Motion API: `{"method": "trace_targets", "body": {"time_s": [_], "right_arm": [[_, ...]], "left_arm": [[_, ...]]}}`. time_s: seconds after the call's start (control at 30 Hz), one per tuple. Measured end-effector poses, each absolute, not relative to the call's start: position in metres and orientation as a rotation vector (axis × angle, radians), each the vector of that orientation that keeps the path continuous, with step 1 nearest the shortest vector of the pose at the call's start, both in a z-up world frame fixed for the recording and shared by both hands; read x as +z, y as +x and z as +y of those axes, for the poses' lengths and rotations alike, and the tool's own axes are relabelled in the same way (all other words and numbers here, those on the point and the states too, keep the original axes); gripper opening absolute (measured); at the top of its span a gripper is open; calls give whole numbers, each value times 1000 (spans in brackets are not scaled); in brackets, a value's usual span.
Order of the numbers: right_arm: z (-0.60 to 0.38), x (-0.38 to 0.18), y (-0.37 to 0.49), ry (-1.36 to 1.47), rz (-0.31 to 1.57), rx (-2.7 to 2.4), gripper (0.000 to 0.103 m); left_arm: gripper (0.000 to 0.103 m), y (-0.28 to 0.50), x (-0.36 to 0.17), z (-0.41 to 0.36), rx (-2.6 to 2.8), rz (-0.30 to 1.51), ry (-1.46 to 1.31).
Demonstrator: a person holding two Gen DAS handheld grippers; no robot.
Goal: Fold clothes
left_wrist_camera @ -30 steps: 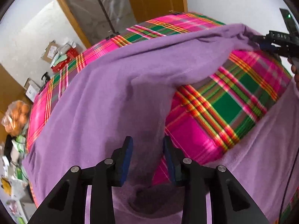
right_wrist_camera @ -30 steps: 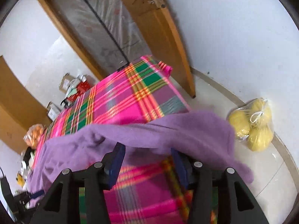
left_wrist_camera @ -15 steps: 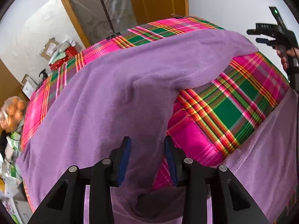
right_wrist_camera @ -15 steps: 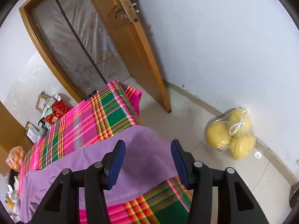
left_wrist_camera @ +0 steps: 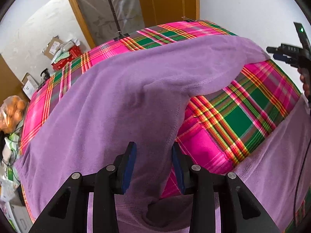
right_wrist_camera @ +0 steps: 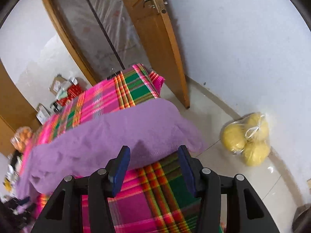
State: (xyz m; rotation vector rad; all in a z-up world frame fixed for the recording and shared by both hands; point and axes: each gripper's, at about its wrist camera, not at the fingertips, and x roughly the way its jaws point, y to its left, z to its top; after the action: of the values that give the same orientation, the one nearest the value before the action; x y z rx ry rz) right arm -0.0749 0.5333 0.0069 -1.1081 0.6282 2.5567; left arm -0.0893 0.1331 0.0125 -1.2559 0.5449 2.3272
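A purple fleece garment lies spread over a table with a pink and green plaid cloth. One part runs toward the far right corner, another hangs toward me. My left gripper is open just above the purple fabric near the front edge, holding nothing. My right gripper is open and empty, hovering over the plaid cloth just short of the garment's folded end. The right gripper also shows in the left wrist view beside the garment's far right tip.
A wooden door and plastic-covered doorway stand behind the table. A bag of yellow fruit lies on the tiled floor by the wall. Boxes and clutter sit at the far left, a bag of oranges at the left.
The right gripper let go of the garment's far end, lifted away, then came back down low over the plaid cloth. The purple end now lies flat. The left gripper barely moved.
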Motion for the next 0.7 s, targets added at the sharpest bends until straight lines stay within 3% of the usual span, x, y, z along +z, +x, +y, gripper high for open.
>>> {"method": "trace_targets", "body": {"time_s": [0.1,0.37,0.43,0.47,0.5,0.53,0.57,0.6,0.7], "right_arm": [[524,4,-82,-1135,539,2577,66],[504,3,-98,-1206,324,2512,67],[505,3,-99,-1205,308,2502,59],[506,3,-99,-1206,294,2507,48],[507,3,-98,-1207,285,2515,37],[508,4,-98,-1209,278,2525,31],[510,5,-97,-1208,275,2531,16],[511,5,-95,-1205,284,2536,10],[516,7,-91,-1190,324,2557,7]], "left_arm": [[38,-90,11,136,2338,570,-1253],[38,-97,10,144,2326,595,-1259],[36,-98,10,143,2312,586,-1258],[32,-98,10,142,2304,579,-1257],[11,-98,11,141,2298,574,-1255],[6,-97,11,139,2305,581,-1249],[6,-96,12,138,2310,586,-1242],[6,-95,14,136,2313,581,-1232],[5,-94,23,124,2327,526,-1209]]}}
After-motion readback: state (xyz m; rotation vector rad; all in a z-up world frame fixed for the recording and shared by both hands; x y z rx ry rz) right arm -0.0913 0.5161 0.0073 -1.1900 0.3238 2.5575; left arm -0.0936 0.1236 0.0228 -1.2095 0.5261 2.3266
